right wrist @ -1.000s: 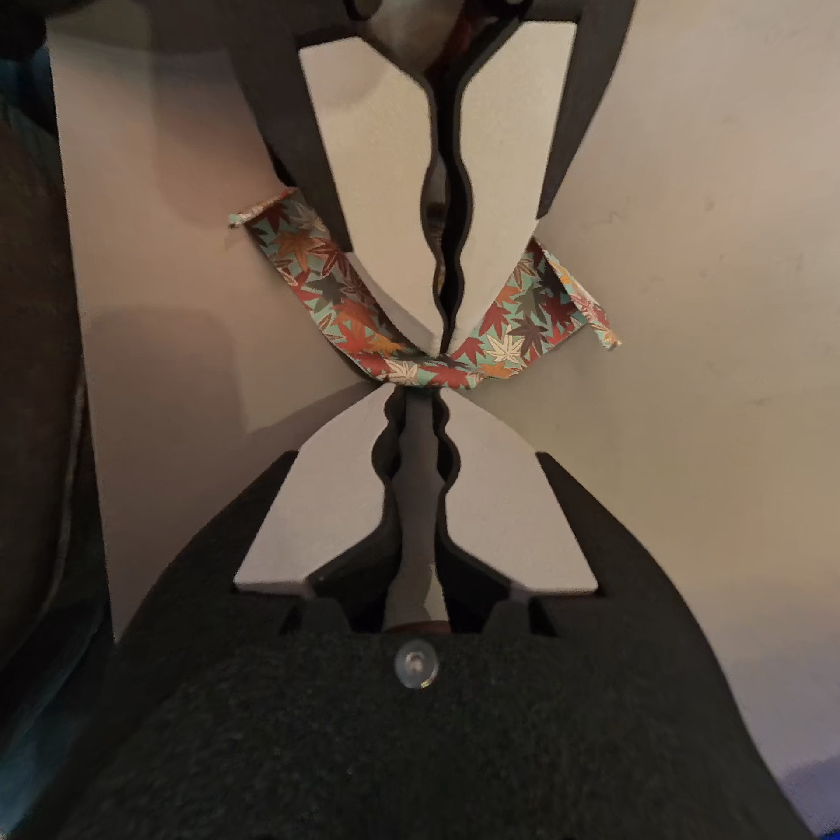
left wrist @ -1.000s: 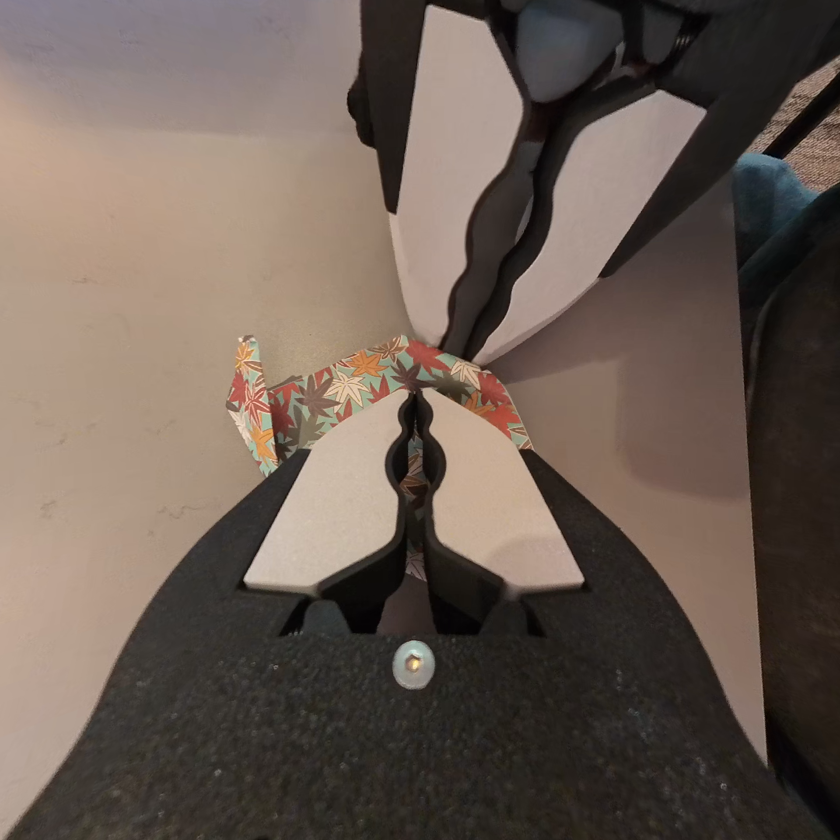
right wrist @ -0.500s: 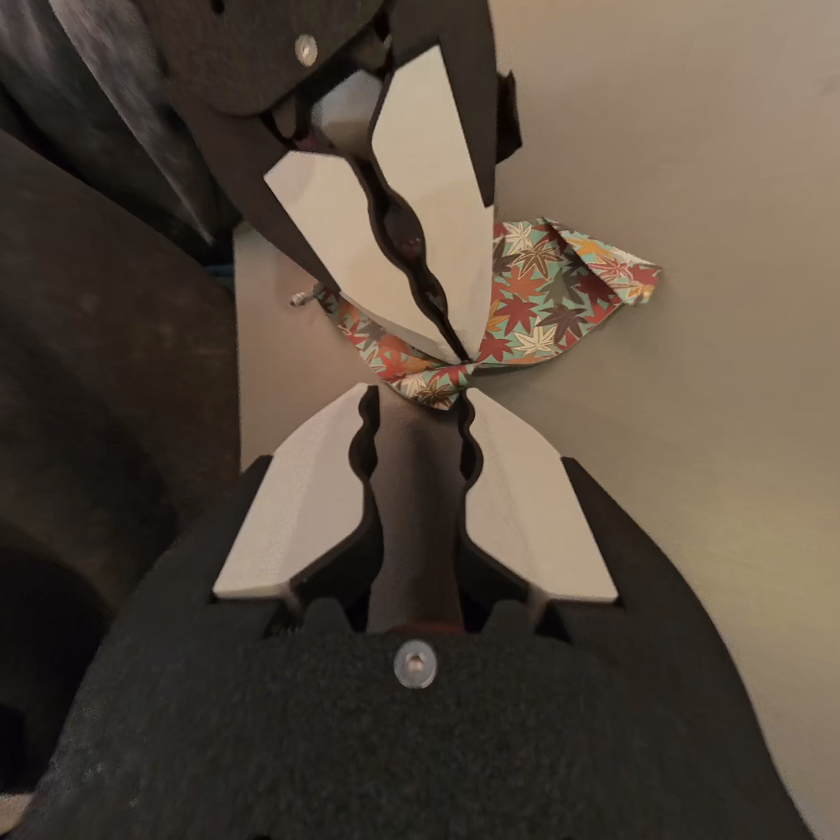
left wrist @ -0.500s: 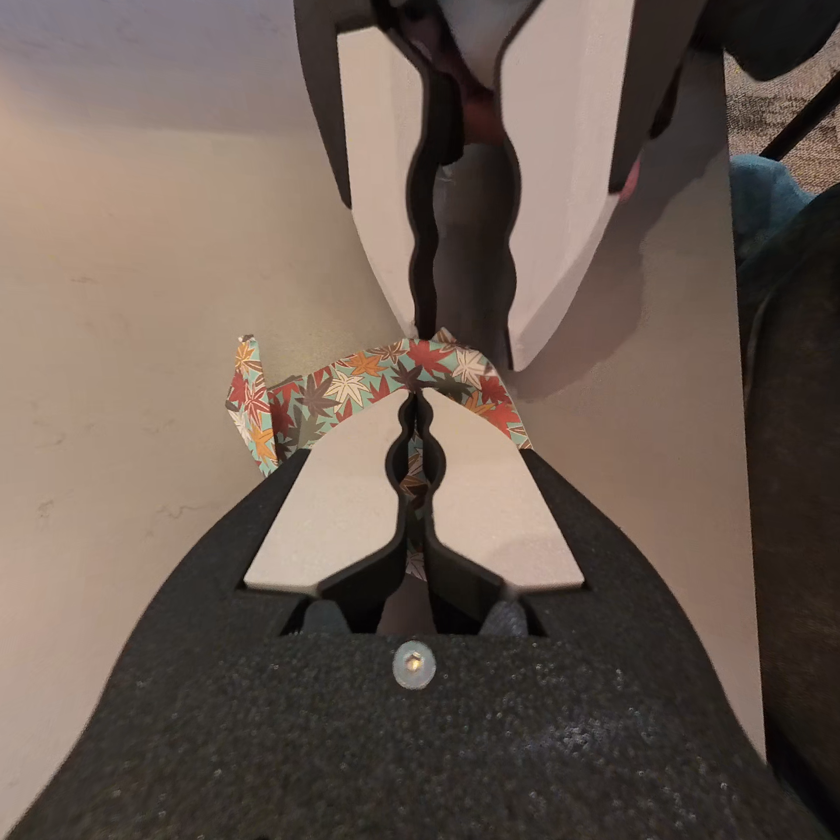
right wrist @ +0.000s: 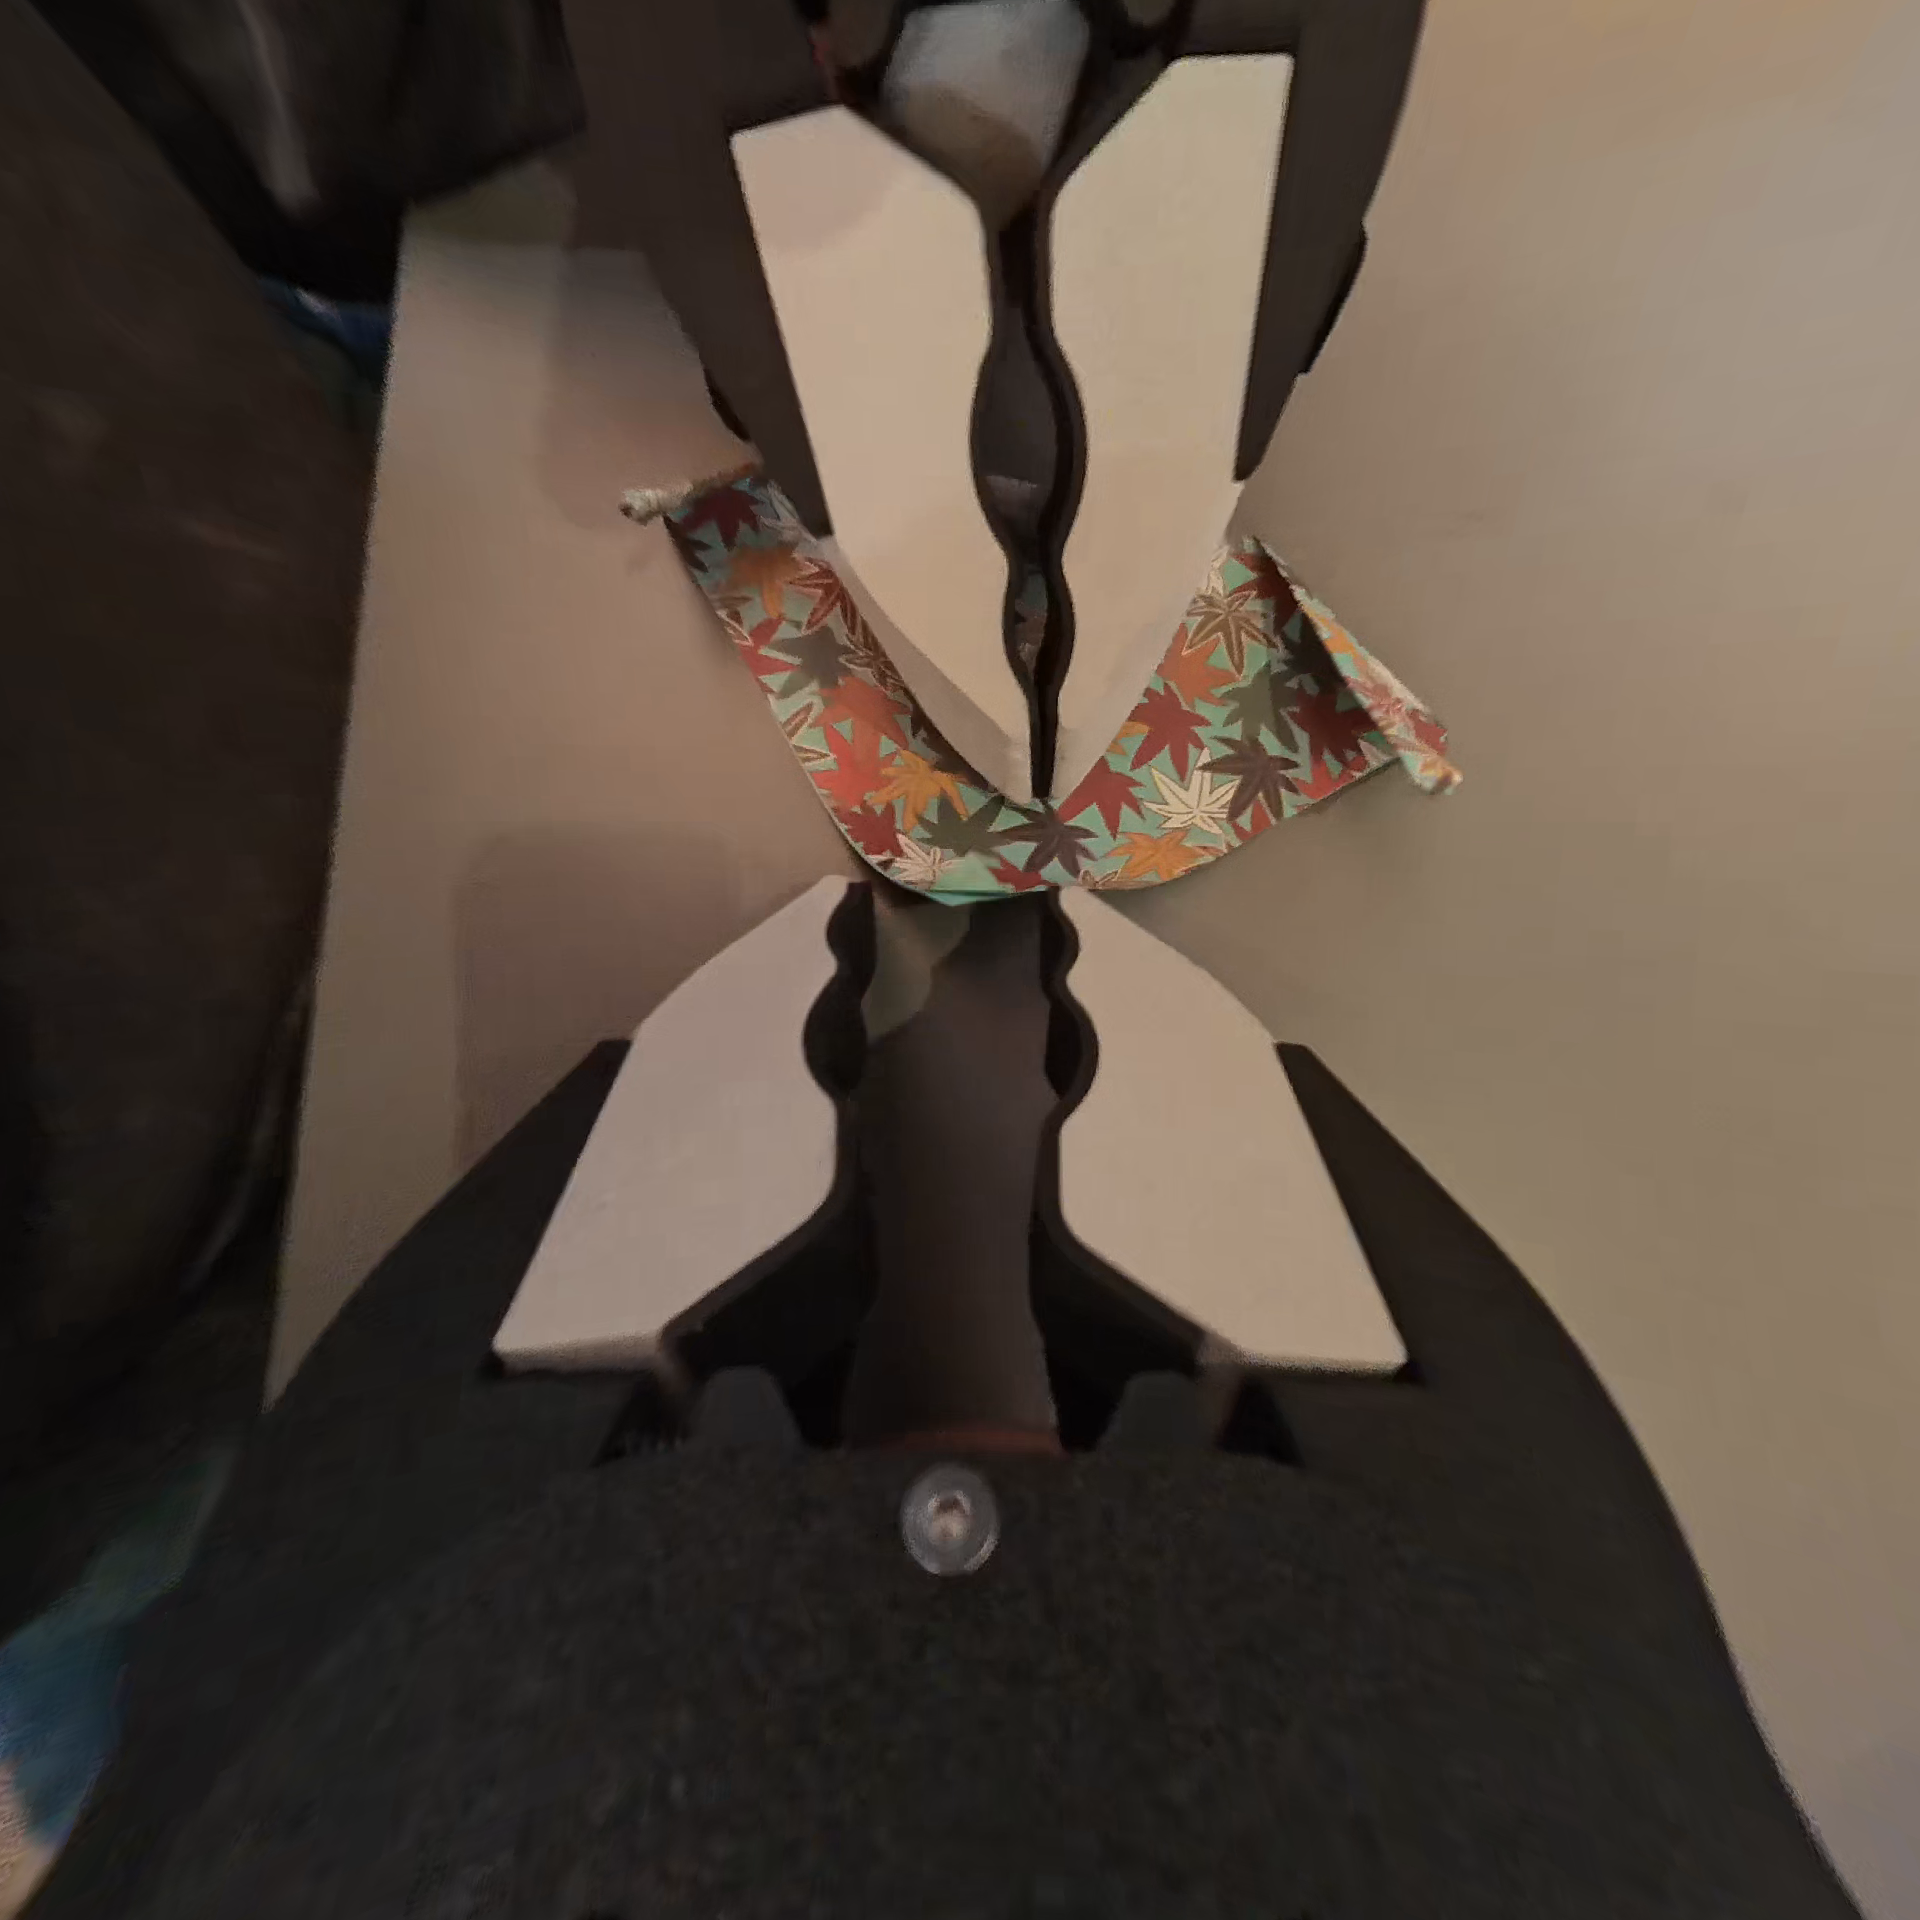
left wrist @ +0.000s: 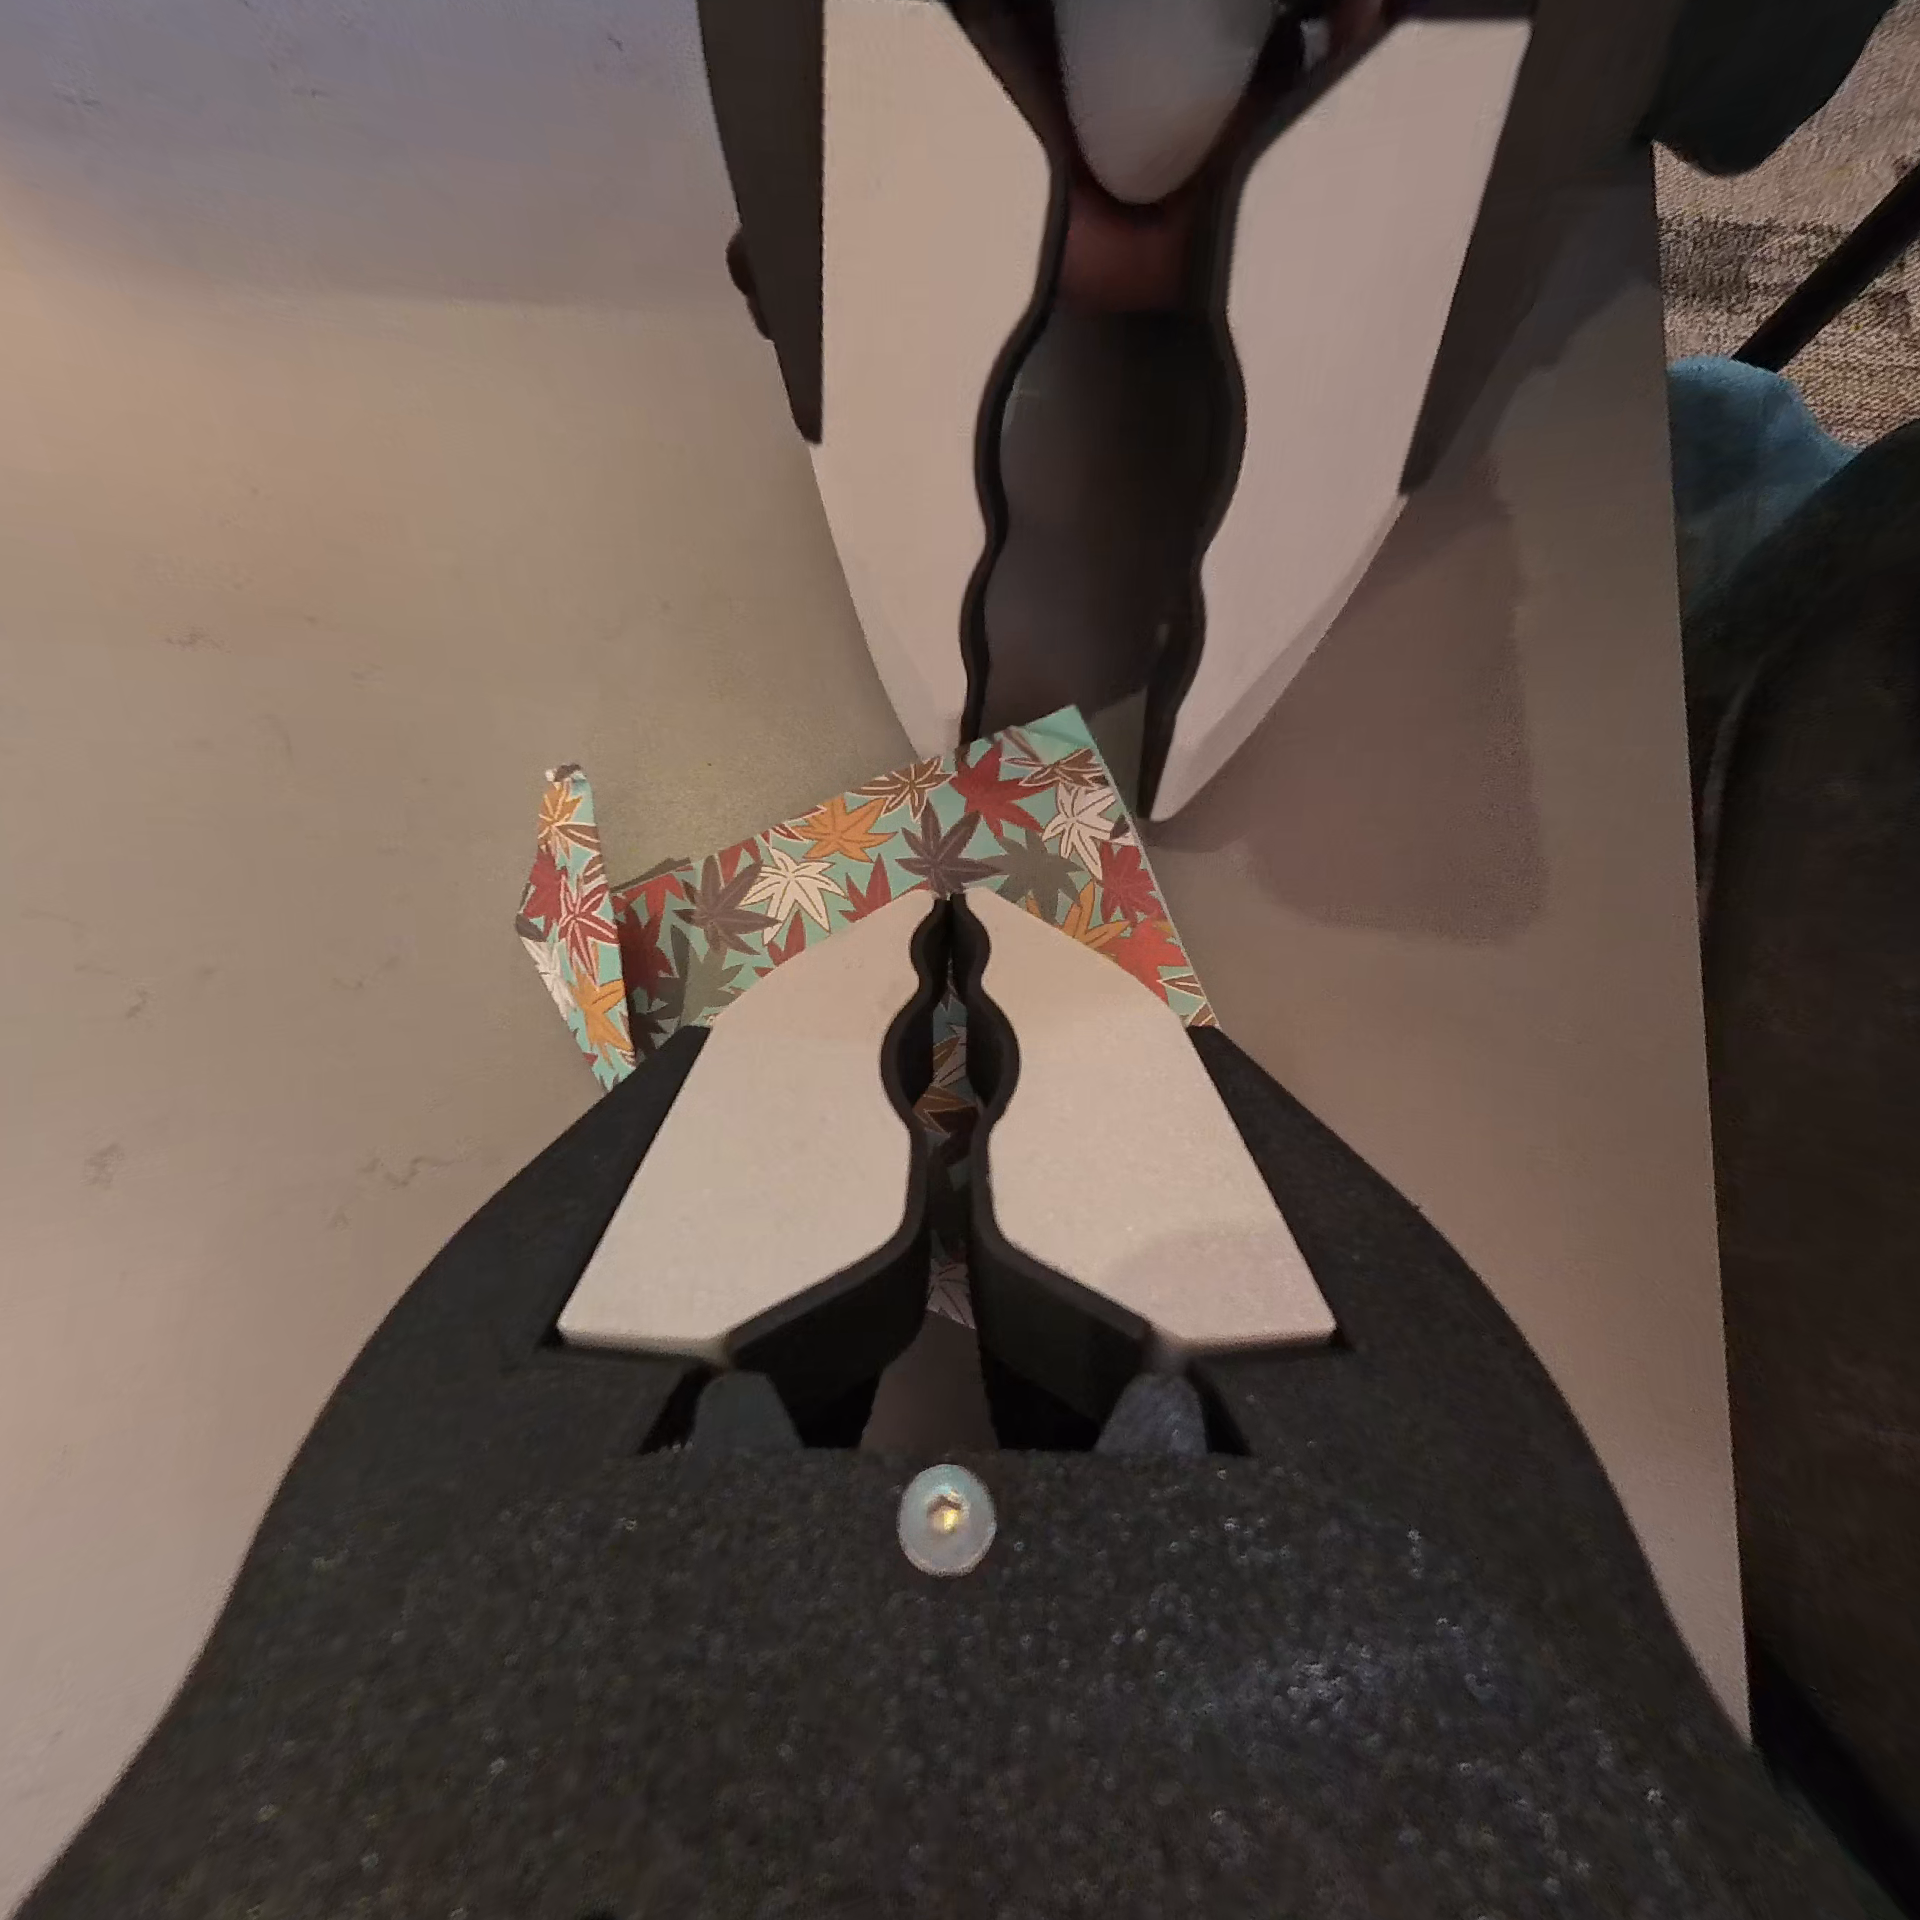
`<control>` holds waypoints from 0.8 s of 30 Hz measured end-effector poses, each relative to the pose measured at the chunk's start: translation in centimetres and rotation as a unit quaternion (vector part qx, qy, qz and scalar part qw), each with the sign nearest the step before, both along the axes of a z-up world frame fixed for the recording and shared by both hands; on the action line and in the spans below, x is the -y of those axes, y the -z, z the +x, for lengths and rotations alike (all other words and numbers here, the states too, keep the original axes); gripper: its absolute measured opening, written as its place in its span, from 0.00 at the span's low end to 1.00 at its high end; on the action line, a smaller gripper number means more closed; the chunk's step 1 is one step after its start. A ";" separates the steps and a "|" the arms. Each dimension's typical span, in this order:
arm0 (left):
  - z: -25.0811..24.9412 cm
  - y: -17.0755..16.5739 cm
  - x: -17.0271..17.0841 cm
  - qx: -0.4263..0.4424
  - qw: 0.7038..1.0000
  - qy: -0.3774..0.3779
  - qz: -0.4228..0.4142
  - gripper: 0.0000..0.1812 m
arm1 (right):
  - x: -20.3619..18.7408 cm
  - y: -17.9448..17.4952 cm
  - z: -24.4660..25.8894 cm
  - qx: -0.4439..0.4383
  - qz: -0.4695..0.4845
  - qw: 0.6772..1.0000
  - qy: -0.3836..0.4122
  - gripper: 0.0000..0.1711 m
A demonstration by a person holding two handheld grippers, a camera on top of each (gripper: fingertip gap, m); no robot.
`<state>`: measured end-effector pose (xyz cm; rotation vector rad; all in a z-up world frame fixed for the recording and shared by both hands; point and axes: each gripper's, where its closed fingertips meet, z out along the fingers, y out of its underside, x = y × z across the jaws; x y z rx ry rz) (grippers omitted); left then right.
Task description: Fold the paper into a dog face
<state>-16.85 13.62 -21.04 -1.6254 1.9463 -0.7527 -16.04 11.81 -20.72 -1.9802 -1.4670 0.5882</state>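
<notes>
the left tongs (left wrist: 951,914) are pressed together on the paper (left wrist: 914,862), a folded piece printed with maple leaves on teal, which runs back between their grey pads. it lies low on the pale tabletop (left wrist: 312,623) at the centre of the left wrist view, one creased corner sticking up at about 9 o'clock from the tips. in the right wrist view the same paper (right wrist: 1174,790) sags in a v under the left tongs (right wrist: 1039,769), one wing rising toward 10 o'clock and the other toward 2 o'clock.

the right tongs (left wrist: 1060,758) come in from 12 o'clock in the left wrist view with their fingers spread, a clear gap between them; the tips sit at the paper's far edge, and whether they touch it is hard to tell from here. in their own view the right tongs (right wrist: 956,904) stand apart just below the fold's lowest edge.

the two tools face each other tip to tip, so each blocks most of the sheet from the other's camera.

the tabletop's edge runs down the 3 o'clock side of the left wrist view, close to the paper; beyond it are a dark chair (left wrist: 1829,935) with blue-green cloth (left wrist: 1745,436) and grey carpet (left wrist: 1766,208). toward 9 o'clock the tabletop stretches wide.
</notes>
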 end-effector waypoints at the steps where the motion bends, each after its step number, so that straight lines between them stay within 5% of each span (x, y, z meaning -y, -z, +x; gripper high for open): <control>1: 0.0 0.0 0.0 0.000 1.000 0.000 0.000 0.00 | -0.2 0.1 0.0 0.012 0.024 1.000 -0.006 0.17; 10: 0.0 0.0 0.0 0.000 1.000 0.000 0.001 0.00 | -1.5 -0.3 0.2 0.066 0.167 0.982 -0.050 0.16; 24: 0.0 0.0 0.0 0.000 1.000 0.011 -0.003 0.00 | -0.6 -0.6 0.5 0.088 0.209 0.949 -0.220 0.07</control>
